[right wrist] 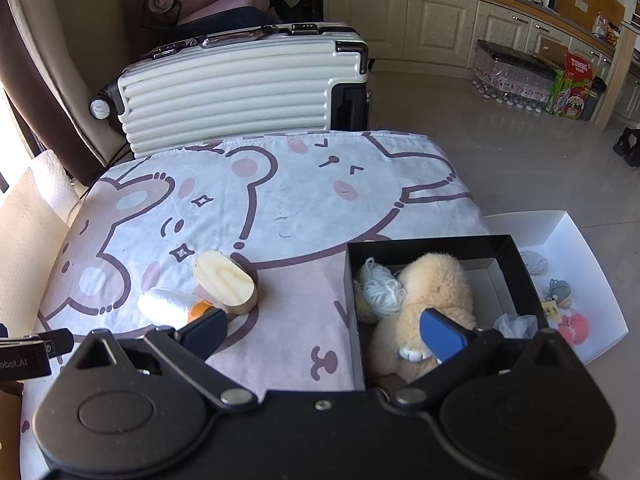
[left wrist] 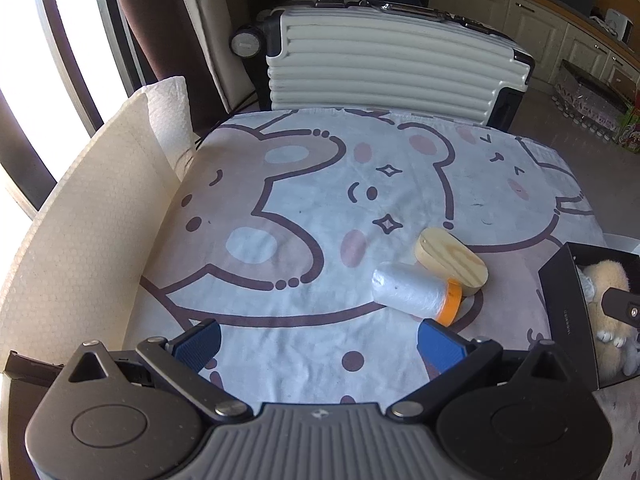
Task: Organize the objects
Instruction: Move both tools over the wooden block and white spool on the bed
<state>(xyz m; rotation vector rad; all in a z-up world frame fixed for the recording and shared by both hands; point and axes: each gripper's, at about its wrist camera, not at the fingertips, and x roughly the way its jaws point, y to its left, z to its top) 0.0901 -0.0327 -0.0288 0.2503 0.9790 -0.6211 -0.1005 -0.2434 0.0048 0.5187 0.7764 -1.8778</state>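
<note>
On the bear-print cloth (right wrist: 280, 200), a black box (right wrist: 516, 264) holds plush toy (right wrist: 436, 288) and yarn (right wrist: 380, 292) — both grippers' fingers wide, empty.

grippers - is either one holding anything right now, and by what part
Nothing is held. The left gripper and right gripper are both open and empty, fingers wide apart.

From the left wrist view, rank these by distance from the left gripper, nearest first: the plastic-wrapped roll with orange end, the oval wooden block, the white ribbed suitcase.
1. Plastic-wrapped roll with orange end, just ahead of the left gripper, toward its right finger.
2. Oval wooden block, touching the roll's far side.
3. White ribbed suitcase, beyond the table's far edge.
</note>
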